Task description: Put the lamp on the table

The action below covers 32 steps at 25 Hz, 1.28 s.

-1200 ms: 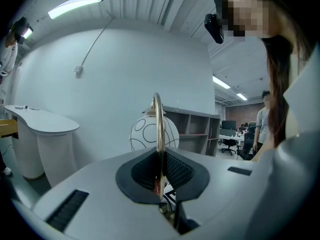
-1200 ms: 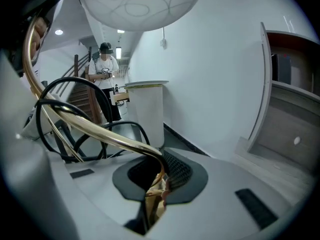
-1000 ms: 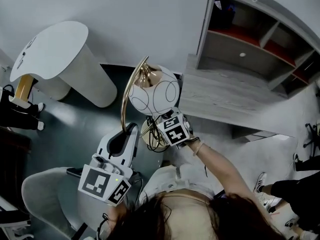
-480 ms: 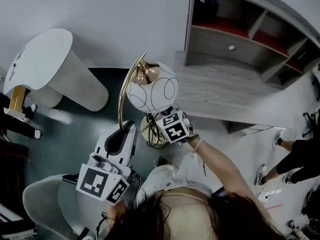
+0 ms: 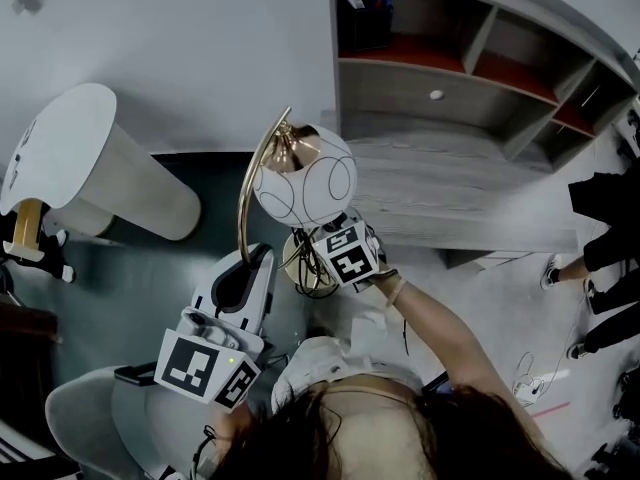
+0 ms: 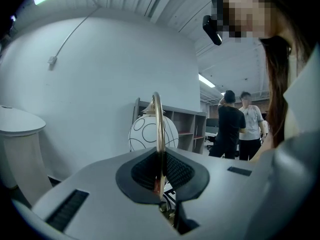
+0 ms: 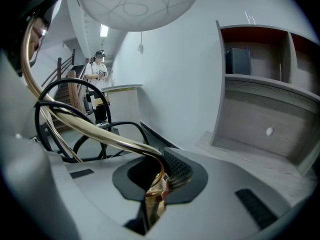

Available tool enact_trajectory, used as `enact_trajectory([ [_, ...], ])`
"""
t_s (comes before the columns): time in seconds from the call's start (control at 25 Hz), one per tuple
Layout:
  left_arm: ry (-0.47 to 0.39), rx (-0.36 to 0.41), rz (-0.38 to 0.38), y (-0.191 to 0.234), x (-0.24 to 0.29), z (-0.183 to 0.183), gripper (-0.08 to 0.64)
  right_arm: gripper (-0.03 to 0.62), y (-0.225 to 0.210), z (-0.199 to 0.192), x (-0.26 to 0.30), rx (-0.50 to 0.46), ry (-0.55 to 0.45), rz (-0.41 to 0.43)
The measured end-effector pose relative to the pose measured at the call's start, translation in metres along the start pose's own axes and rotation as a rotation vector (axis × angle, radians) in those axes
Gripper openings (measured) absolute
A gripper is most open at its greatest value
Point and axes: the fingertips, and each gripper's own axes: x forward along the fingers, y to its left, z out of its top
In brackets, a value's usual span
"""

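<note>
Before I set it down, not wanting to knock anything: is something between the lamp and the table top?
Nothing visible does. The lamp hangs at the left edge of the table in the head view, and the wood surface beside it shows bare.

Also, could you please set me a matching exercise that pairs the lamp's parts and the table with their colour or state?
Things:
1. shade
2. brass stem
3. black cord
4. table

Descriptions:
A. bare grey wood, below the shelves
B. coiled in loose loops
C. white globe with thin circle lines
D. curved, clamped by the left gripper and the right gripper

Pairs: 1-C, 2-D, 3-B, 4-A
</note>
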Motion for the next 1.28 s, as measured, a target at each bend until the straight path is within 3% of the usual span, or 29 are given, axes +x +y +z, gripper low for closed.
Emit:
enact_trajectory([
  [0.36,0.021,0.008,-0.044,-0.043,0.061,-0.001,0.02,0.04,-0.072,-0.021,-0.023,0.033,0.002,-0.034],
  [0.64,0.007,0.009,-0.075,-0.049,0.063,0.001,0.02,0.04,-0.081,-0.025,-0.032,0.035,0.009,-0.069],
  [1.28,0.027,0.013,-0.1,-0.099,0.131,-0.002,0.018,0.04,-0.158,-0.053,-0.055,0.061,0.018,-0.086],
])
